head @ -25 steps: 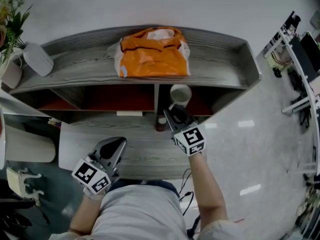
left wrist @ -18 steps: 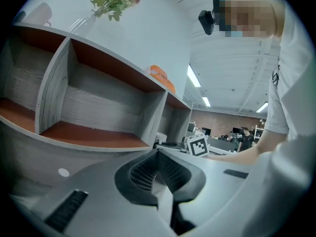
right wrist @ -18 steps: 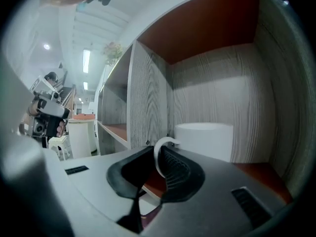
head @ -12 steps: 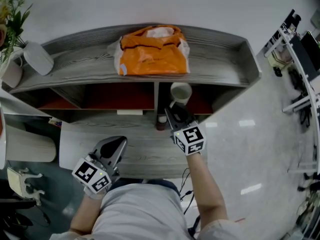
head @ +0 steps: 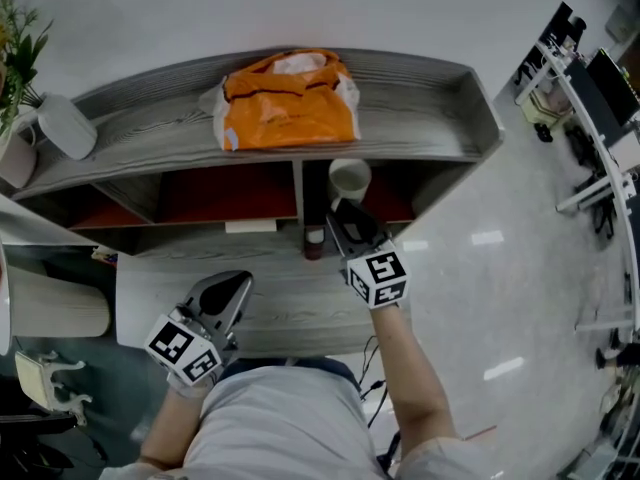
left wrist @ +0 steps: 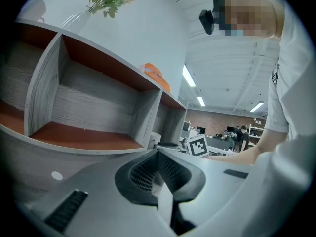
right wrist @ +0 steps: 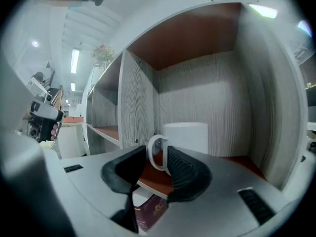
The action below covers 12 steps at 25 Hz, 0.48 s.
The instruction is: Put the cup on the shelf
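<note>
A white cup (head: pixel 349 178) stands upright on the red-brown floor of the right-hand compartment of the grey wooden shelf (head: pixel 420 118). In the right gripper view the cup (right wrist: pixel 190 137) is just ahead, with its handle (right wrist: pixel 154 154) towards me. My right gripper (head: pixel 345 220) reaches into that compartment and its jaws are opening. The handle lies between them, and the left pad stands clear of it (right wrist: pixel 157 157). My left gripper (head: pixel 228 293) hovers low over the desk at the left, its jaws (left wrist: pixel 158 154) shut and empty.
An orange plastic bag (head: pixel 290 103) lies on the shelf top, and a white jug (head: pixel 65 123) and a plant (head: pixel 15 48) are at its left end. A dark red item (right wrist: pixel 153 211) sits under the compartment edge on the desk (head: pixel 290 303). The compartment's divider wall (right wrist: pixel 136 107) stands close to the left of the cup.
The shelf, bag and cup have slid slightly left in the head view. The right gripper stays at the cup's handle. The left gripper has not moved.
</note>
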Available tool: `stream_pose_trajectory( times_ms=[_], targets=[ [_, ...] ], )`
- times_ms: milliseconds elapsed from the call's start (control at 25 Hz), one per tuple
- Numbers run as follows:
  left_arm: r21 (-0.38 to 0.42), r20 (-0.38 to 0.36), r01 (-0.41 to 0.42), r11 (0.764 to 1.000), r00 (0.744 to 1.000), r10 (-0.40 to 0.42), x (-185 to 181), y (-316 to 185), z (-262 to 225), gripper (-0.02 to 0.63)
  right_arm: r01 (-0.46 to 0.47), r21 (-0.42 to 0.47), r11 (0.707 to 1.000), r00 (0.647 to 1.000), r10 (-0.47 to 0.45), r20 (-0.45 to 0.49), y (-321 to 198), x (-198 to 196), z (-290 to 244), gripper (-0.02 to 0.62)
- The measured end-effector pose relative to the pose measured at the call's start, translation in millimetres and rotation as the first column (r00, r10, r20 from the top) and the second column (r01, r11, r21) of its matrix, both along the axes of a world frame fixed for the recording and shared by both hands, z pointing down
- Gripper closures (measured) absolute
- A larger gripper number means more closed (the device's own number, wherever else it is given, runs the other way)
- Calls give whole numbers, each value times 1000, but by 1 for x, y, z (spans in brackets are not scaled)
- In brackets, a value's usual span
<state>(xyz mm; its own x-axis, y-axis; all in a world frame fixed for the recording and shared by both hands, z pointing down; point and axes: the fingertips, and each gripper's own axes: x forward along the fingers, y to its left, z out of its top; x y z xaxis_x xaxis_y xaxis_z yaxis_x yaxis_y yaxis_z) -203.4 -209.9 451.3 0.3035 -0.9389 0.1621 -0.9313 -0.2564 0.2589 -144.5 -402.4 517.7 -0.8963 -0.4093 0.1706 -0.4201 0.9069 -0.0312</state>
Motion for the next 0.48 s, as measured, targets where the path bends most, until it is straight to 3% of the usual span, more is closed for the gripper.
stream_pose_trajectory(
  times_ms=[280, 480],
  targets=[
    [23, -12, -94, 995, 995, 94, 18, -24, -6, 591, -117, -10, 993, 991, 118, 67, 2, 41, -25, 459],
    [37, -25, -202, 979, 979, 203, 44, -48, -9, 591, -227, -6, 974, 968, 226, 112, 14, 83, -41, 510]
  ],
)
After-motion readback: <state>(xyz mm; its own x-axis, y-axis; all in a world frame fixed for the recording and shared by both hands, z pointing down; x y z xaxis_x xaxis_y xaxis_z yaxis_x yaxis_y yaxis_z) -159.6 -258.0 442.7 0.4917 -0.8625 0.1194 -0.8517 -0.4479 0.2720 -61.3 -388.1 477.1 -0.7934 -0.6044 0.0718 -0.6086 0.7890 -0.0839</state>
